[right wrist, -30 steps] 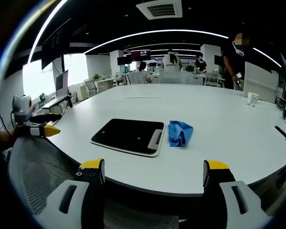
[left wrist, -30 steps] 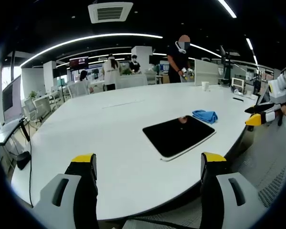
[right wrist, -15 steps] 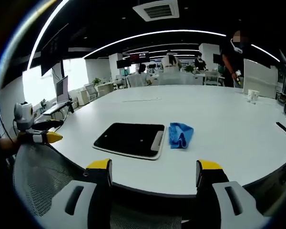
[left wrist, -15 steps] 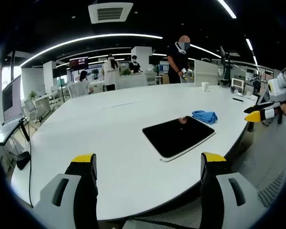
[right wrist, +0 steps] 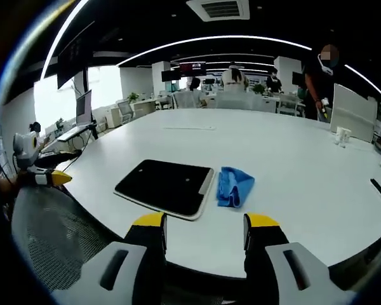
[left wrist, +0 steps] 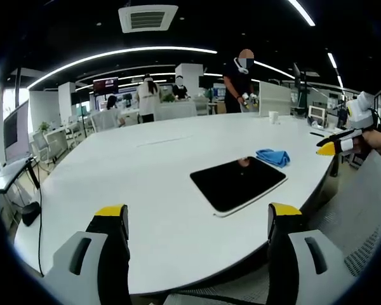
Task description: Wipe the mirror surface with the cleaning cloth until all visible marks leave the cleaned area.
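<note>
Left tool [left wrist: 197, 219], jaws spread wide and empty, hangs at the near edge of a white worktop [left wrist: 133, 171]. In the right gripper view, the right tool [right wrist: 204, 230] holds nothing, its jaws parted by a narrower gap. Beyond them the dark mirror [left wrist: 238, 180] lies flat on the worktop, the blue cloth [left wrist: 272, 155] crumpled just beside its far end. A mesh chair [right wrist: 57, 235] sits near the edge. People [left wrist: 148, 95] stand far across the office.
</note>
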{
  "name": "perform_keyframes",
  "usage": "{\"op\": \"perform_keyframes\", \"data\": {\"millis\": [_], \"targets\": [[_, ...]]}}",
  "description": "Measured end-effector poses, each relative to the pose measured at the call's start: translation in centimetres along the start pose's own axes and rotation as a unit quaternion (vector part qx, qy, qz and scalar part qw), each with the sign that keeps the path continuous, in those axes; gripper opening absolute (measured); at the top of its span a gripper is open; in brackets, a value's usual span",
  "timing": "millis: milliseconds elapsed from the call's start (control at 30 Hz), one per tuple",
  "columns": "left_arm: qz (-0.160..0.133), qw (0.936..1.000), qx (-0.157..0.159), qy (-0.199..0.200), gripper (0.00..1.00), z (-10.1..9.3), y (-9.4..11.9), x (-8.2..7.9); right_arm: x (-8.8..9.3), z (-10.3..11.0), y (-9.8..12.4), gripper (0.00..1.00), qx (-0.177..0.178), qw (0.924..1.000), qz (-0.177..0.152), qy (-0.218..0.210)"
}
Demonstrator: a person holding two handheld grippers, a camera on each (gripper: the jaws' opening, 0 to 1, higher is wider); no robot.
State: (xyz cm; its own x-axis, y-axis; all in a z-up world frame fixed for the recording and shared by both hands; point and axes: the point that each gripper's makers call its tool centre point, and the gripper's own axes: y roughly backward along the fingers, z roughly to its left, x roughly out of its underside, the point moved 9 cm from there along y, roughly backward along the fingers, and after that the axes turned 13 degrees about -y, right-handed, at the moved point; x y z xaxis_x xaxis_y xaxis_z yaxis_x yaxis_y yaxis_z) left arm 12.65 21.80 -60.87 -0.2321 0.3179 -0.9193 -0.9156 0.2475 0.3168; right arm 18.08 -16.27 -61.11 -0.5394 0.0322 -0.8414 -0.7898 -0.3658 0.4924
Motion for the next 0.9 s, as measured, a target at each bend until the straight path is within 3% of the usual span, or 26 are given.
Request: {"op": "perform_keyframes", "data": {"millis": [400,533,900], "targets": [[-0.002,1.0,0.0,0.0,0.9,0.0,0.0,0.0,-0.7,-1.4,-2.6,0.41,0.018,0.9992,0.027,0.025],[-0.003,1.0,0.001,0.0,0.9,0.0,0.1,0.0,-1.8,-2.7,-4.5,0.39,0.02,0.999,0.029,0.029],[-0.001,1.0,0.002,0.0,0.9,-0.1,0.1,0.0,-2.2,-1.8,-7.0,0.34,0.01,0.9978,0.043,0.049]]}}
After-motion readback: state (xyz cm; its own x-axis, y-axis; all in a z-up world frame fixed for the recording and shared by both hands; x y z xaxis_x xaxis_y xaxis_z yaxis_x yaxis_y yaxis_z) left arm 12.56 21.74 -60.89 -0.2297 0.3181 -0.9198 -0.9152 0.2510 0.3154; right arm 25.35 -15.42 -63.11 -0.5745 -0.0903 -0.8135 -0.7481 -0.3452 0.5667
